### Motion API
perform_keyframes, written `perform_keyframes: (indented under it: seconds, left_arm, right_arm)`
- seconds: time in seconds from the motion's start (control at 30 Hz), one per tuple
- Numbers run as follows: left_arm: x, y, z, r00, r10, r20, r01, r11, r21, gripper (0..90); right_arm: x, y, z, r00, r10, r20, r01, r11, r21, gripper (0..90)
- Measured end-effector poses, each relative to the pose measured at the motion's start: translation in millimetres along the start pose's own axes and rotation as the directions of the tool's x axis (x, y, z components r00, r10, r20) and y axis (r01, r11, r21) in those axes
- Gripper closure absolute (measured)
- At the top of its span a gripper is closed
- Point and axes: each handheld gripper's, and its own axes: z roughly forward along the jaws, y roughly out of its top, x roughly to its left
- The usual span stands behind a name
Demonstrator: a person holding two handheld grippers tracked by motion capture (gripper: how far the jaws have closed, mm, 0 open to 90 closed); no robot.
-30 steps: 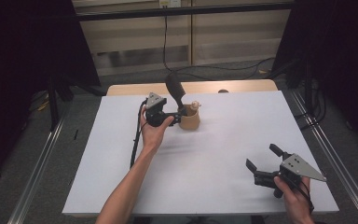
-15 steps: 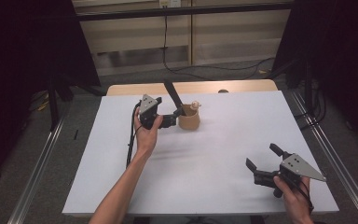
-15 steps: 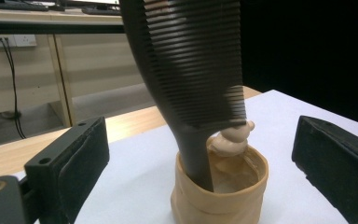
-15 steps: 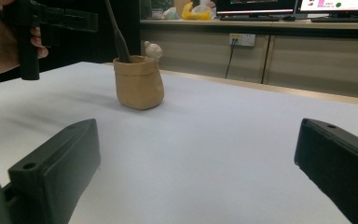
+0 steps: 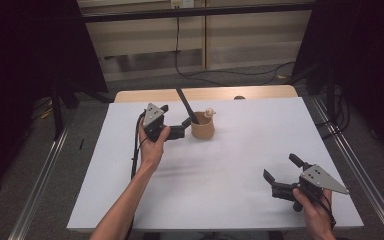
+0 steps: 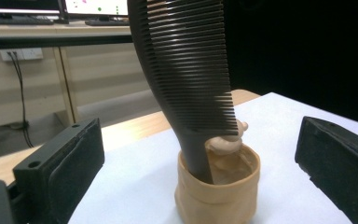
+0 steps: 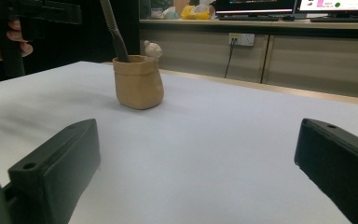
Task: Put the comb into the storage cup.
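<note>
Tan pouch-shaped holder (image 5: 202, 129) stands at the table's (image 5: 240, 165) 12 o'clock, a black comb (image 5: 185, 104) upright in it, tilted toward 11. High view: left gripper (image 5: 179, 131) just beside it at 9 o'clock, jaws spread, empty. Right gripper (image 5: 280, 176) well apart at 5 o'clock, jaws wide, empty.

Left gripper view: comb (image 6: 186, 79) dead ahead between open jaws, handle down in the holder (image 6: 218, 193).

Right gripper view: holder (image 7: 138, 82) far off at 11 o'clock.
</note>
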Motion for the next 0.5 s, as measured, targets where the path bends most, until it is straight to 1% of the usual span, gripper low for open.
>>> perform_keyframes:
  seconds: [0.07,0.1,0.17,0.2,0.23,0.33,0.37,0.43,0.47,0.5]
  left_arm:
    - [0.3,-0.4,-3.4,0.9996,-0.009,0.028,0.010,1.0000,-0.001,1.4]
    - [0.2,-0.6,-5.5,0.9995,-0.010,0.030,0.010,0.9999,-0.009,1.4]
    - [-0.4,-0.7,-10.1,0.9998,-0.004,0.017,0.005,0.9999,-0.013,1.3]
    - [-0.5,-0.9,-11.8,0.9998,-0.004,0.020,0.005,0.9998,-0.020,1.2]
    - [-1.1,-1.1,-13.6,0.9996,-0.016,0.022,0.017,0.9995,-0.028,1.2]
    - [-1.6,-1.0,-19.0,0.9997,-0.018,0.019,0.019,0.9992,-0.036,1.4]
    - [-2.0,-0.9,-20.6,0.9995,-0.024,0.022,0.025,0.9989,-0.039,1.4]
    - [-2.3,0.3,-24.5,0.9992,-0.024,0.032,0.025,0.9991,-0.035,1.6]
    - [-2.2,0.9,-26.0,0.9994,-0.018,0.030,0.019,0.9990,-0.039,1.7]
    - [-2.7,1.2,-27.9,0.9994,-0.022,0.027,0.023,0.9987,-0.045,1.9]
  right_arm:
    - [0.4,0.1,0.1,1.0000,0.001,0.000,-0.001,1.000,0.001,0.0]
    - [0.5,0.0,0.4,1.0000,-0.001,0.000,0.001,1.000,0.001,0.0]
    - [1.0,0.1,0.3,1.0000,-0.001,0.000,0.001,1.000,0.002,0.0]
    - [1.4,0.2,0.2,1.0000,0.000,0.000,0.000,1.000,0.002,0.0]
    - [1.5,0.2,0.1,1.0000,-0.001,0.000,0.001,1.000,0.002,0.0]
    - [1.1,0.1,0.1,1.0000,0.000,-0.001,0.000,1.000,0.000,0.0]
    - [1.0,0.1,0.0,1.0000,0.000,0.000,0.000,1.000,0.001,0.0]
    - [0.5,0.1,0.0,1.0000,-0.003,0.000,0.003,1.000,-0.001,0.0]
    - [0.6,0.0,-0.1,1.0000,-0.001,0.001,0.001,1.000,0.000,0.0]
    - [0.5,0.0,-0.1,1.0000,-0.001,0.001,0.001,1.000,-0.001,0.0]
